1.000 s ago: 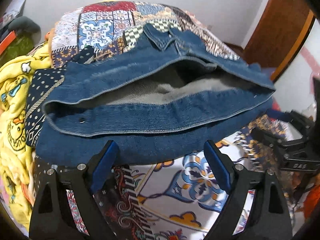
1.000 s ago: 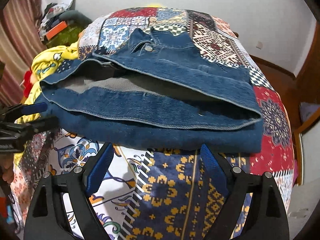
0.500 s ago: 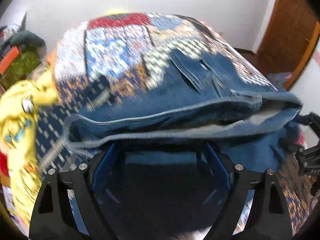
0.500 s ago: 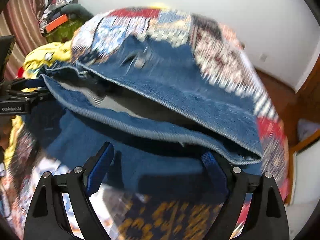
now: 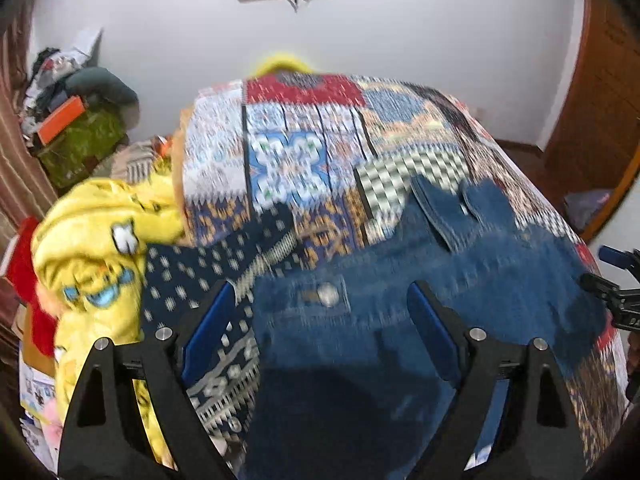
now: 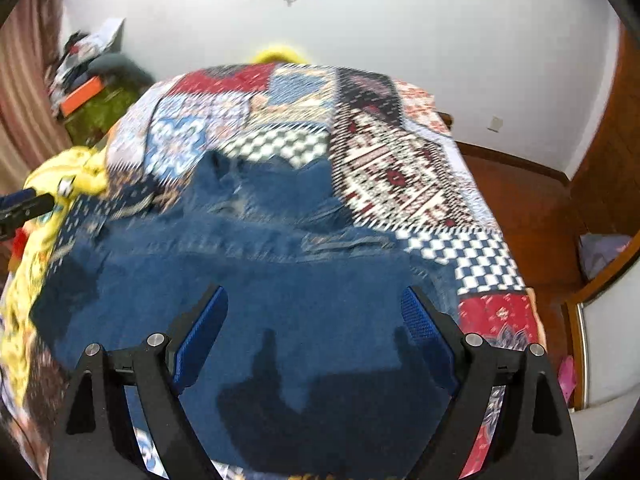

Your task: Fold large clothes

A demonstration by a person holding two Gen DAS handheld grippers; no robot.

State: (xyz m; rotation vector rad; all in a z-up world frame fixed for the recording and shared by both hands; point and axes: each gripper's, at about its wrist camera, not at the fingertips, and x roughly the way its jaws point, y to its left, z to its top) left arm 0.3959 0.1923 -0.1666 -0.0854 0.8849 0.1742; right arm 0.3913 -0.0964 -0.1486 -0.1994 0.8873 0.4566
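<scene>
A folded blue denim garment (image 5: 400,300) lies on the patchwork bedspread (image 5: 304,148); it also shows in the right wrist view (image 6: 280,280). My left gripper (image 5: 320,332) hovers open over its left part, near a metal button (image 5: 328,294). My right gripper (image 6: 312,332) hovers open over its right part, jaws wide apart and empty. The right gripper's tip shows at the right edge of the left wrist view (image 5: 620,292). Both views are motion-blurred.
A yellow printed blanket (image 5: 96,248) is heaped at the bed's left side. A dark dotted cloth (image 5: 208,280) lies between it and the denim. Clutter (image 5: 76,120) is piled in the far left corner. A wooden door (image 6: 616,128) and bare floor (image 6: 516,200) are to the right.
Both grippers have risen and moved forward over the denim, from the near edge to above it. The open gap in the fold seen earlier has closed; the garment now lies flatter.
</scene>
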